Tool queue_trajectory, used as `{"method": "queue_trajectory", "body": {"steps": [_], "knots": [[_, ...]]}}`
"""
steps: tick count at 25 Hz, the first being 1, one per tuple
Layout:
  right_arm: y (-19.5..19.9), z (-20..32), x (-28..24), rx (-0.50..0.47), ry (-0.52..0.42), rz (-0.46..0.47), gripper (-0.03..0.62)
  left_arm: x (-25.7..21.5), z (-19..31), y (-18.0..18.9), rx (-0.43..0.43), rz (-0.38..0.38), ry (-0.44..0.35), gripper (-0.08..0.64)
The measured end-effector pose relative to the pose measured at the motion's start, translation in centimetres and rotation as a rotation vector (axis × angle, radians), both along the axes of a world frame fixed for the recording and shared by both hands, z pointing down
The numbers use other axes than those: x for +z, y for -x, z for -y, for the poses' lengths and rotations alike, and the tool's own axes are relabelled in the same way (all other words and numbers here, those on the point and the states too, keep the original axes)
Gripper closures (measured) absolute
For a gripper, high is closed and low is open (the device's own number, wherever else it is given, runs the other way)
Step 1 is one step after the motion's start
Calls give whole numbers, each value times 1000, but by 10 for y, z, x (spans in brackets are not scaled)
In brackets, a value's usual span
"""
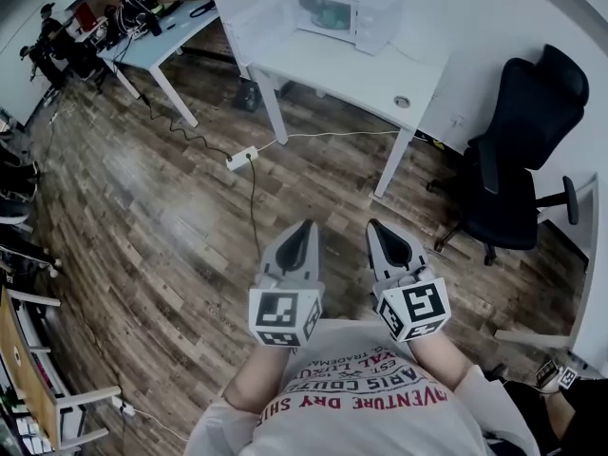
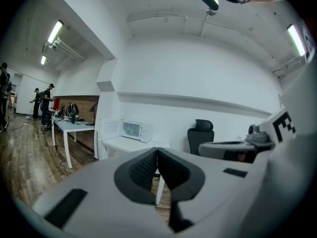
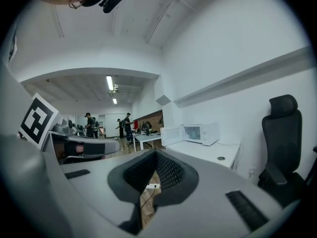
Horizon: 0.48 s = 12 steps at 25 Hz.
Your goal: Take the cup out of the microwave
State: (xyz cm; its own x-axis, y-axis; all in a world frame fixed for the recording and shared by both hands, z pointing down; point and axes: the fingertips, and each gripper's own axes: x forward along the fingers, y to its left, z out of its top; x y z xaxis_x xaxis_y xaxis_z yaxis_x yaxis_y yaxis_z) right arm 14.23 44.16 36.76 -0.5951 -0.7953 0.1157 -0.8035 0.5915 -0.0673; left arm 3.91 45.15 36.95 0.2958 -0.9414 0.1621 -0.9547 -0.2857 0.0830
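Note:
A white microwave [image 1: 344,15] stands on a white table [image 1: 361,79] across the room, its door [image 1: 255,28] swung open to the left. Something greenish shows in its cavity, too small to tell as a cup. The microwave [image 2: 132,129] also appears far off in the left gripper view, and the microwave [image 3: 200,133] likewise in the right gripper view. My left gripper [image 1: 307,224] and right gripper [image 1: 372,223] are held side by side in front of my chest, pointing toward the table. Both are shut and empty; the left gripper [image 2: 157,150] and right gripper [image 3: 155,152] show their pads meeting.
A black office chair [image 1: 518,150] stands right of the table. A power strip [image 1: 241,158] and its cables lie on the wooden floor between me and the table. A second table [image 1: 161,36] with gear is at the back left; people [image 2: 47,103] stand beyond it.

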Motion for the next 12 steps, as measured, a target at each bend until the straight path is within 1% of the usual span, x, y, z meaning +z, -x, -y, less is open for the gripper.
{"method": "queue_trajectory", "body": {"steps": [5, 12], "knots": [[20, 40, -4, 47, -8, 8, 588, 3, 43, 27, 23, -13, 3, 552], [63, 117, -10, 114, -12, 6, 588, -2, 129, 71, 86, -41, 8, 552]]}}
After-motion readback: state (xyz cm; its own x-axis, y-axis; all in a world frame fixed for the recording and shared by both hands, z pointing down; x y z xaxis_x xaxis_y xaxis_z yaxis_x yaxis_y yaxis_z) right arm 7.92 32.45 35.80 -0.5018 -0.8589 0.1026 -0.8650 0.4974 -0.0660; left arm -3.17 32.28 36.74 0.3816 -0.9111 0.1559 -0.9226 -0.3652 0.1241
